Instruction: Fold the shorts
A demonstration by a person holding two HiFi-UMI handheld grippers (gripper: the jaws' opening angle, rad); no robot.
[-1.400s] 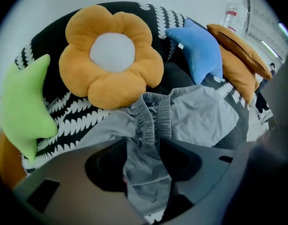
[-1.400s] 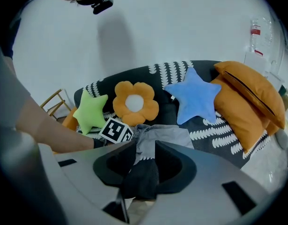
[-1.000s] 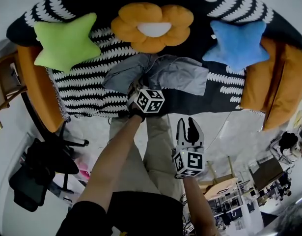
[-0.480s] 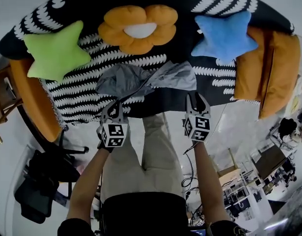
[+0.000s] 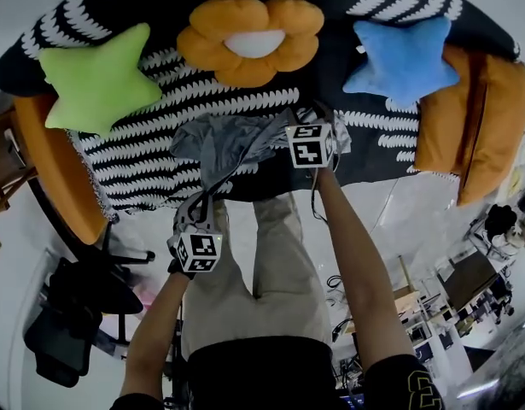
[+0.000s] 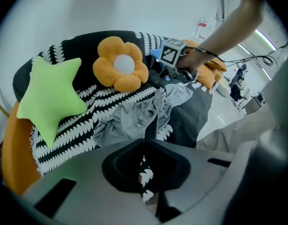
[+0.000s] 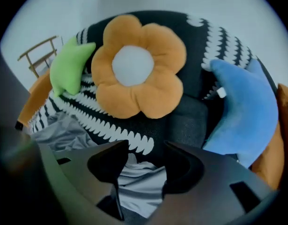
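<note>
K: Both grippers swapped depth vs a sec ago. L gripper [image 6: 144, 142] pulled back off the middle of the shorts [image 5: 236, 139] toward the person's legs. R gripper [image 7: 146, 146] went from hanging back by the legs to down onto the cloth.

M: Jaw states?

K: L jaws together, and it looks like they're pinching a grey edge of the shorts, since the cloth runs right up to the tips. R jaws apart, just been opening. Grey cloth shows low in the gap but the pads aren't on it.

M: Where's the garment rel. to them?

K: Bunched on the striped throw [image 5: 142, 169], straight ahead of L's tips and directly under R. Flower cushion [image 5: 249, 41] is further on, beyond R's tips.

M: Relation the next move hangs on?

K: Long axis runs approx from L's tips to R's tips, slanting away from the person. R is nearer the free far end, so my guess is R bites there, then the ends get spread or brought together. Risk: R nips the throw along w/ the shorts.
</note>
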